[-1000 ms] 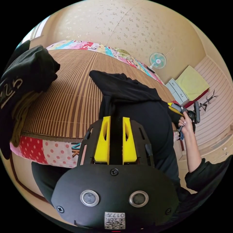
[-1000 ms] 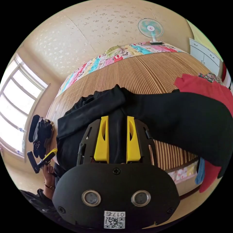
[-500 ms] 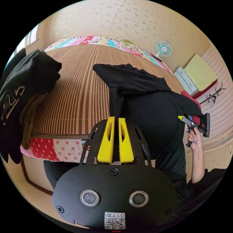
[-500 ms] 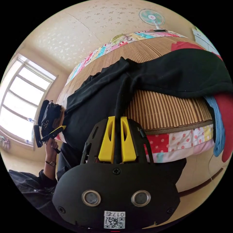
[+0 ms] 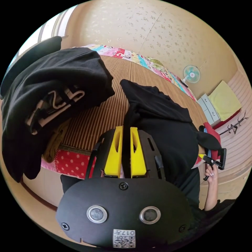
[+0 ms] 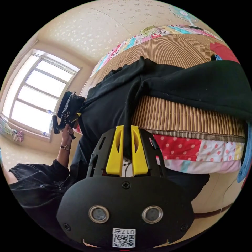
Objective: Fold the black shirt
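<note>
The black shirt [image 5: 162,126] lies crumpled on the striped bed mat and hangs over the near edge of the bed. My left gripper [image 5: 125,129] is shut on a bunched fold of it. In the right gripper view the shirt [image 6: 110,102] runs from the mat down to my right gripper [image 6: 127,127], which is shut on a narrow strand of its fabric. A wide black stretch [image 6: 199,84] continues to the right across the mat. A hand holds each gripper: the right gripper [image 5: 213,159] at the shirt's far side, the left gripper [image 6: 65,121] by the window.
A second black garment with white print [image 5: 52,99] lies piled at the mat's left corner. Red clothing [image 6: 223,50] and a blue cloth [image 6: 245,162] lie at the right. The bed's polka-dot side [image 6: 199,152] faces me. A fan [image 5: 191,74], a cabinet [image 5: 210,110] and a window [image 6: 39,97] surround the bed.
Both pairs of jaws have narrowed on the black fabric. The shirt has been drawn toward the bed's near edge and hangs further over it. Both cameras have dropped lower.
</note>
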